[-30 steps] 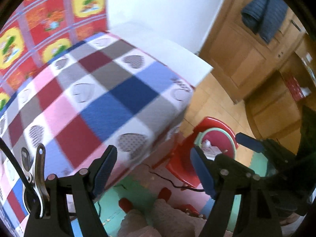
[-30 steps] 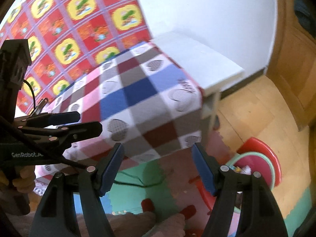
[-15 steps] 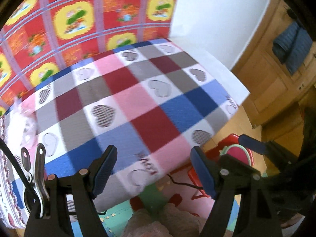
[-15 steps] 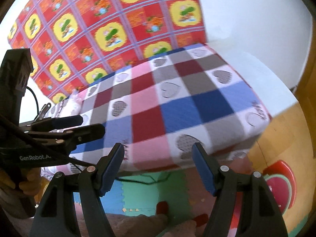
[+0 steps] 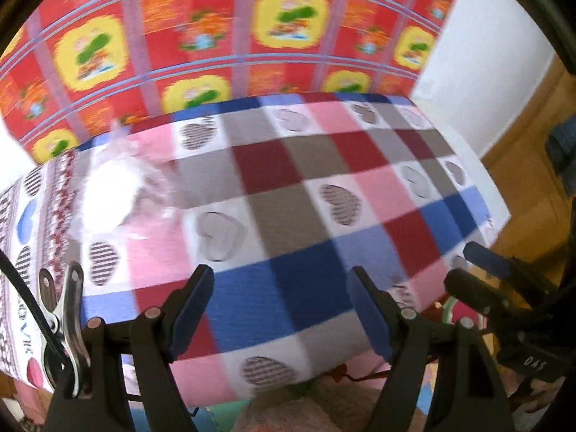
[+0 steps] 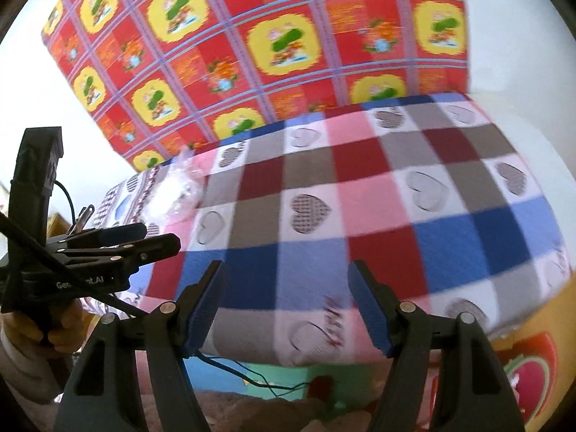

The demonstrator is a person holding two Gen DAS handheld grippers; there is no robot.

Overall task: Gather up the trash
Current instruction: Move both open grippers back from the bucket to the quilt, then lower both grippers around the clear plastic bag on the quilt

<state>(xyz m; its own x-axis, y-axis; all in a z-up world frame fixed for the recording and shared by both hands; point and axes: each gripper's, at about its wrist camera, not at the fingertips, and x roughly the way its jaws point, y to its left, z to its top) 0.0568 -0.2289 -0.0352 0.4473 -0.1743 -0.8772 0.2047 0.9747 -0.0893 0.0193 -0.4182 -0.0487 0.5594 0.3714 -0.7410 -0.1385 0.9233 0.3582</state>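
Trash bag (image 5: pixel 111 194) (blurred) lies beyond both empty, spread, downward-angled hand-held grippers (image 5: pixel 280 309) (image 6: pixel 286 302).

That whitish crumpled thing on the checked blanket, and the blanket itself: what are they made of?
Whitish crumpled wrapper: probably thin clear plastic film, glossy, with bright glare and see-through edges; motion blur leaves this uncertain. Checked heart-patterned blanket: soft matte fabric, likely fleece, no shine, draping over the edge.

Plastic bag (image 5: pixel 111 194) on blanket (image 5: pixel 324 216), far left.

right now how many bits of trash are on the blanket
1: a clear plastic wrapper near the blanket's far left edge, by the red patterned backdrop. More may lie out of view.
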